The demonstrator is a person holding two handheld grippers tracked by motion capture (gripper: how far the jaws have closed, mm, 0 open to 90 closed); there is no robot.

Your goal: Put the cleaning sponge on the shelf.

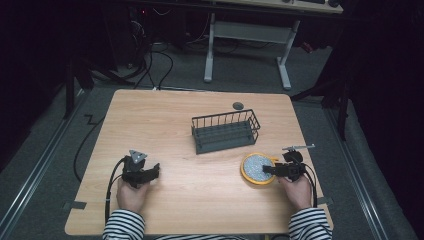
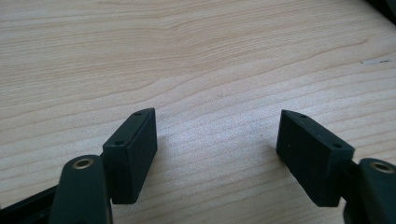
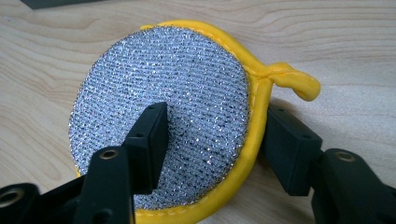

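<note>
A round scrubber with a silver mesh face and a yellow rim lies flat on the wooden table at the front right. My right gripper is open at its right edge. In the right gripper view, the scrubber has one finger resting over the mesh and the other finger outside the yellow rim, so the right gripper straddles the rim. The rim's small yellow loop sticks out beyond. My left gripper is open over bare wood at the front left, its jaws wide apart with nothing between them.
A dark wire basket stands at the table's middle, beyond the scrubber. A small grey disc lies behind it near the far edge. Cables and a desk frame are on the floor past the table.
</note>
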